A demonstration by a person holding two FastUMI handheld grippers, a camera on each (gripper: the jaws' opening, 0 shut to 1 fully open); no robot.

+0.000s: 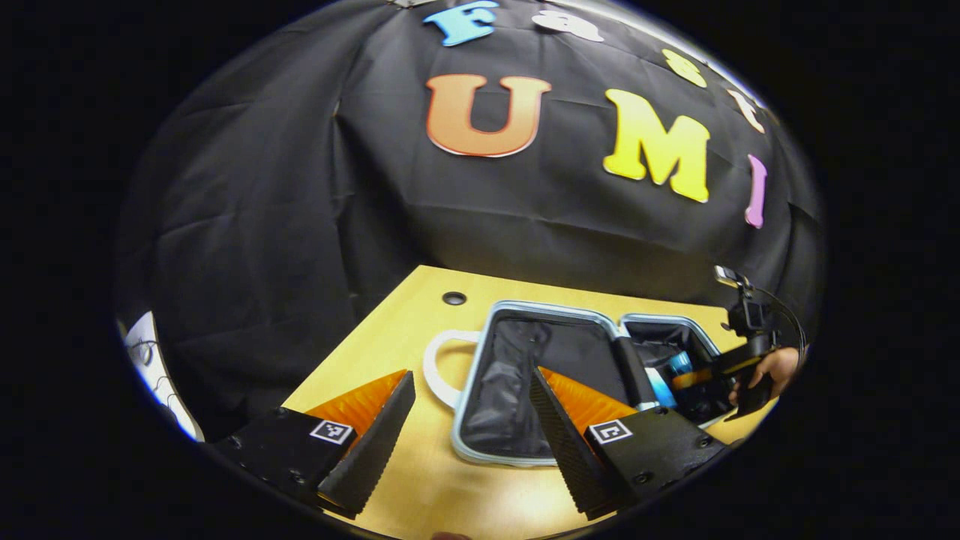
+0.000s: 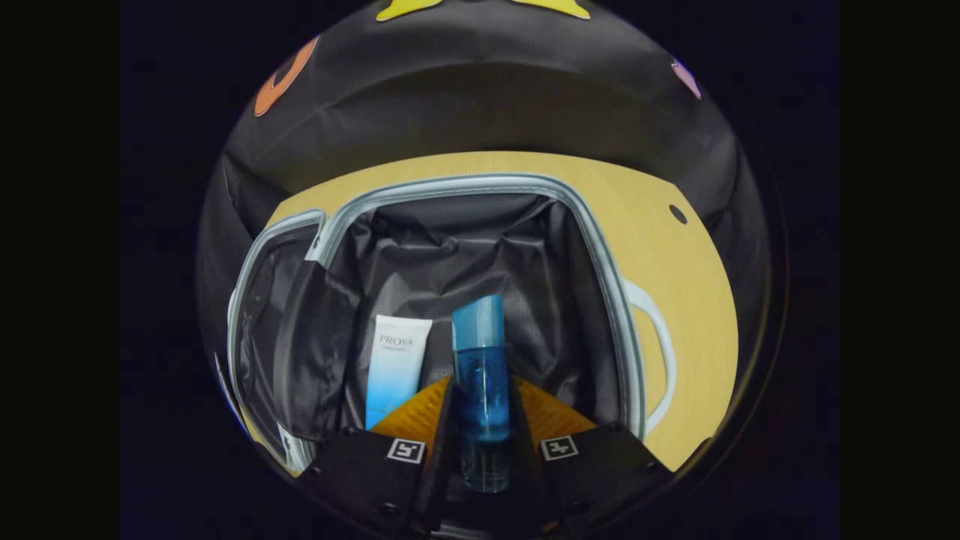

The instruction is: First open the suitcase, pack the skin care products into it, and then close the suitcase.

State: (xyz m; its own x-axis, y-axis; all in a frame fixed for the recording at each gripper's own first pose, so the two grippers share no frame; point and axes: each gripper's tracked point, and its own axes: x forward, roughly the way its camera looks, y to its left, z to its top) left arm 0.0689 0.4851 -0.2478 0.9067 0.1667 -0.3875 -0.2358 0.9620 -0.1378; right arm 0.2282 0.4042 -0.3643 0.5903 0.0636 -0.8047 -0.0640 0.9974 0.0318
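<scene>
The open suitcase (image 1: 480,450) lies flat on the wooden table, both black-lined halves facing up. My left gripper (image 1: 471,375) hovers open over the table and the near half, nothing between its fingers. My right gripper (image 2: 481,382) is shut on a blue bottle (image 2: 481,390) with a lighter blue cap, held just above the lining of the other half (image 2: 450,187). A white-to-blue tube (image 2: 397,367) lies in that half, left of the bottle. In the left gripper view, the right gripper (image 1: 701,375) and the hand (image 1: 780,367) holding it reach into the far half with the bottle (image 1: 679,364).
The suitcase's white handle (image 1: 439,367) sticks out over the wooden table (image 1: 390,322), which has a round hole (image 1: 454,298) near its back edge. Black cloth hangs right behind the table. In the right gripper view the handle (image 2: 664,352) lies to the right.
</scene>
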